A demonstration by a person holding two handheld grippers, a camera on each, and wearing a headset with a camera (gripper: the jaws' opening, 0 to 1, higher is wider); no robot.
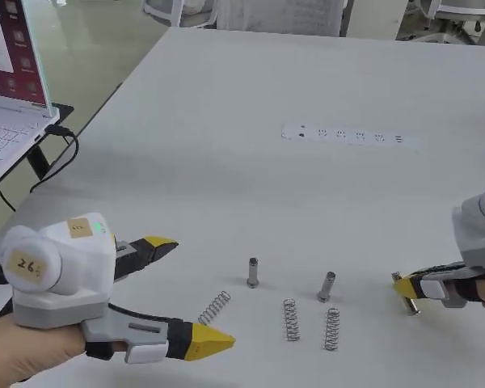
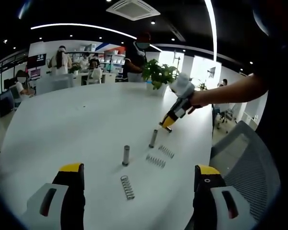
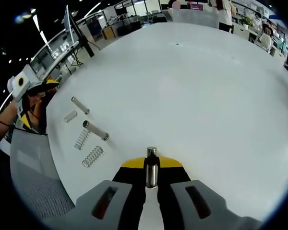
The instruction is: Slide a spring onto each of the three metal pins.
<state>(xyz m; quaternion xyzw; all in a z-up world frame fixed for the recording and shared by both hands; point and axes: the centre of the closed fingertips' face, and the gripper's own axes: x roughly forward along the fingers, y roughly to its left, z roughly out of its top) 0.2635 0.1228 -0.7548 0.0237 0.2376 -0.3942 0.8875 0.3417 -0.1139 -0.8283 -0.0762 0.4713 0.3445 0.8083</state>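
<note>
Two metal pins (image 1: 253, 272) (image 1: 327, 286) stand on the white table (image 1: 250, 186). Three springs (image 1: 214, 308) (image 1: 291, 319) (image 1: 332, 329) lie just in front of them. My left gripper (image 1: 190, 293) hovers open at the lower left, nothing between its yellow tips; in its own view (image 2: 139, 168) the nearest spring (image 2: 127, 187) and pin (image 2: 126, 155) lie straight ahead. At the right edge my right gripper (image 1: 404, 284) is shut on the third pin (image 1: 410, 305), held low over the table. Its own view shows that pin (image 3: 151, 170) clamped between the shut gripper tips (image 3: 151, 163).
A laptop (image 1: 8, 89) with a black cable (image 1: 61, 153) sits on a stand off the table's left edge. A white power strip (image 1: 343, 135) lies further back on the table. Office chairs stand beyond the far edge.
</note>
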